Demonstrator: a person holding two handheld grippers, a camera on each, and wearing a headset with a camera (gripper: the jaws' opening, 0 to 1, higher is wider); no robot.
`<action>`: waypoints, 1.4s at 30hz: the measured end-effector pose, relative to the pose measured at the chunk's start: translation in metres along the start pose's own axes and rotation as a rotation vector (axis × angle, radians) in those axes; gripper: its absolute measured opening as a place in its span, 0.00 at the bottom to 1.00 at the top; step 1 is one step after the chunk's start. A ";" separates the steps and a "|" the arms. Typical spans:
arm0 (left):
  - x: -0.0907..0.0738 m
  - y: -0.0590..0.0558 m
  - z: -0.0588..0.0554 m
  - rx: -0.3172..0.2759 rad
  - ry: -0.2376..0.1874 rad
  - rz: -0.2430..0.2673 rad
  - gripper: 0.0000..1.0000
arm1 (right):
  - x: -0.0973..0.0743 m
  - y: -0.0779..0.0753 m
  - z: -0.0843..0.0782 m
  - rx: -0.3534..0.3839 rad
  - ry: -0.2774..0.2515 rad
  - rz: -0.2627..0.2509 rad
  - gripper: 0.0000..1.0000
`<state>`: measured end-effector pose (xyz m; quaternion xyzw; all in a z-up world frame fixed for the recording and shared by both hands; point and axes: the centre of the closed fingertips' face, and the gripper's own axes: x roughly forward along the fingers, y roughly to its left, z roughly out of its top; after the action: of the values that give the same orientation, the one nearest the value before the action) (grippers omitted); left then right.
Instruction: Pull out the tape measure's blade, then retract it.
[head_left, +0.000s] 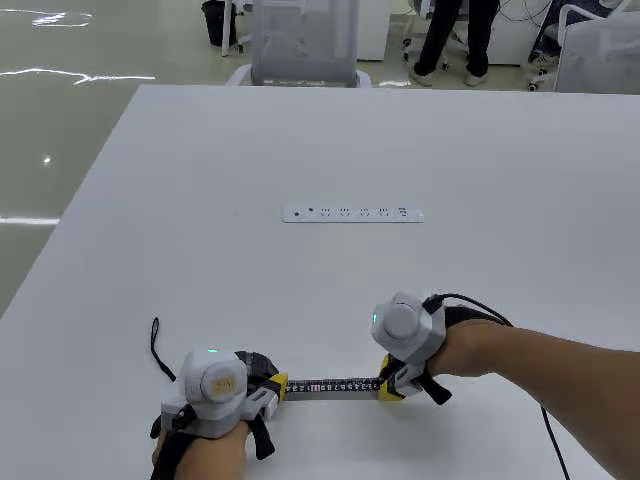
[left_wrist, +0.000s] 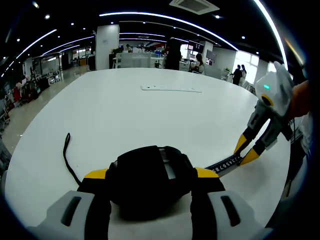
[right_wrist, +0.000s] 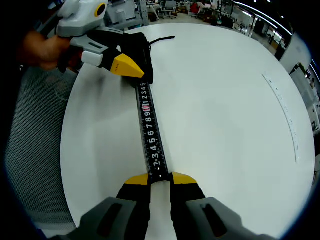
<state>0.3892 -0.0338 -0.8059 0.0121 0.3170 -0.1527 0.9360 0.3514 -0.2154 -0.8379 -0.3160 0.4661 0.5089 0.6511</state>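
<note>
At the near edge of the table (head_left: 300, 150), you are clamping the tape measure case (left_wrist: 147, 182) in your left gripper (head_left: 272, 388). Your right gripper (right_wrist: 160, 179) is pinching the blade (right_wrist: 151, 135) end, and the blade is running straight leftward toward the case.

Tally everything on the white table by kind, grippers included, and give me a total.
2 grippers: left gripper, right gripper
1 tape measure, its blade pulled out
1 power strip
Total: 4
</note>
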 end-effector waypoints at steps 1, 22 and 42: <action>0.000 0.000 0.000 0.000 0.000 0.000 0.61 | 0.000 0.000 0.000 -0.001 -0.001 0.000 0.14; 0.001 0.000 0.000 -0.002 0.003 -0.004 0.61 | 0.005 0.002 0.010 -0.023 -0.002 0.003 0.14; 0.001 0.000 0.000 -0.004 0.003 -0.004 0.61 | 0.008 0.003 0.017 -0.029 -0.001 0.007 0.14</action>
<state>0.3895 -0.0340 -0.8067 0.0096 0.3186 -0.1540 0.9353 0.3534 -0.1962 -0.8386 -0.3236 0.4595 0.5181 0.6447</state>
